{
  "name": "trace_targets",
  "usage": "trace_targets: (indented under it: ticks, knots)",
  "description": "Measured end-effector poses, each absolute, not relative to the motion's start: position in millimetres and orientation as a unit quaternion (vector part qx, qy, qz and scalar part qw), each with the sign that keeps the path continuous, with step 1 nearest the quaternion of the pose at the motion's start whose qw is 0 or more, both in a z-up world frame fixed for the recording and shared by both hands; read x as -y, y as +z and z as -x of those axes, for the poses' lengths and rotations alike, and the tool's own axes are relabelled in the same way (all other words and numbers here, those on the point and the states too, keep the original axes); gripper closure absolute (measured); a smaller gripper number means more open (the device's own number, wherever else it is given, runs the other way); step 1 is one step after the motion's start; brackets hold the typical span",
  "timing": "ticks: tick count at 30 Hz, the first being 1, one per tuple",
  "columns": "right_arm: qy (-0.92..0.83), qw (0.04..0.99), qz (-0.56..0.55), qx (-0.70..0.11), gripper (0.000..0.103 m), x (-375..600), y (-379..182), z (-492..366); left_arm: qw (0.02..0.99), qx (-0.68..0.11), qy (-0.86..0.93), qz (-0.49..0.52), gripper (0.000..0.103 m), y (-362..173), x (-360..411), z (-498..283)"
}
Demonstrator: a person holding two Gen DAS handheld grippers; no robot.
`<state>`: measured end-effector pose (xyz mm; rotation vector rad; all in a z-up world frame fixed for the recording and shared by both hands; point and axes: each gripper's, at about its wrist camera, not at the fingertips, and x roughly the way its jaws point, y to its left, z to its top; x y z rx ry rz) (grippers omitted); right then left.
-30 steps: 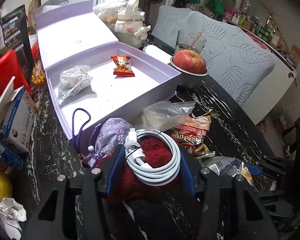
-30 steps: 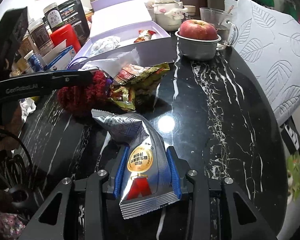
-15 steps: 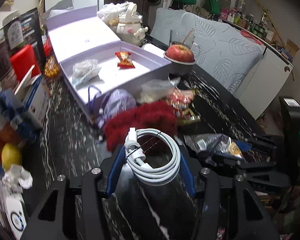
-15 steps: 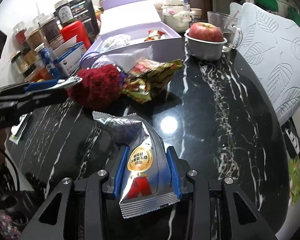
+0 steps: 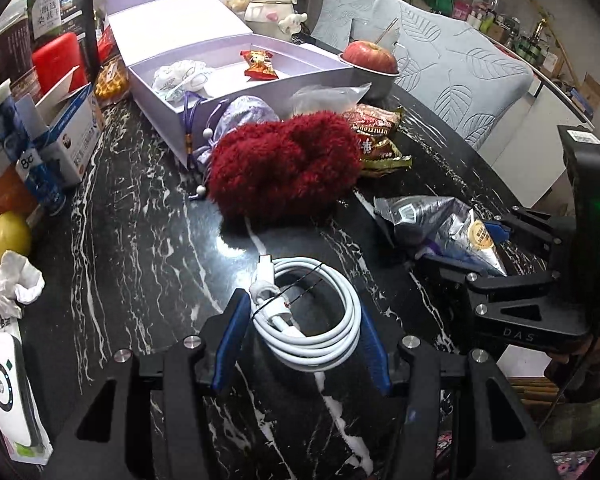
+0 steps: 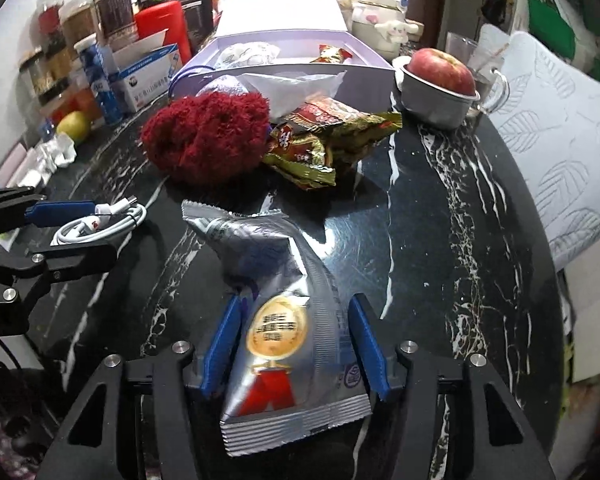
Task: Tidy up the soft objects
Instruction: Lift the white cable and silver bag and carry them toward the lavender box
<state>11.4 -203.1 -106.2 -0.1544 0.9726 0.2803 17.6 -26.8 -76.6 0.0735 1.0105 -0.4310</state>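
My left gripper [image 5: 302, 306] is shut on a coiled white cable [image 5: 324, 320], held low over the black marble table [image 5: 139, 220]. The same cable [image 6: 99, 226] shows at the left of the right wrist view. My right gripper [image 6: 295, 308] is opening. A silver snack packet [image 6: 283, 280] lies between its blue pads [image 6: 219, 340], which stand off its sides. A red fluffy piece [image 5: 283, 164] sits beyond the cable, beside a lilac pouch [image 5: 239, 116] and red-green snack packets [image 5: 376, 136]. The open lilac box [image 5: 259, 92] holds a white wrapper and a red candy.
An apple in a metal bowl [image 5: 370, 60] stands right of the box, with a clear bag [image 5: 328, 96] in front. Cartons, jars, a red case [image 5: 59, 64] and a lemon [image 5: 7, 236] crowd the left edge. A padded chair [image 6: 560, 140] flanks the table's right side.
The left gripper drew back toward the near edge with the cable, leaving the red fluffy piece farther off. The right gripper's pads spread apart off the silver packet.
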Motion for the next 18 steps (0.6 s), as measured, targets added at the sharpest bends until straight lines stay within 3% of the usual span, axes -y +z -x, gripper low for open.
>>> trace_targets:
  ticks: [1,4,18]
  knots:
    - [0.139,0.873,0.076,-0.462,0.062,201,-105,-10,0.852,-0.481,-0.204,-0.035,0.050,-77,27,-17]
    - [0.138,0.875,0.079,-0.458,0.065,199,-104,-7,0.853,-0.479,-0.202,-0.036,0.050,-78,26,-17]
    - [0.157,0.882,0.033,-0.443,0.065,201,-74,16,0.873,-0.441,-0.205,-0.032,0.050,-50,21,-7]
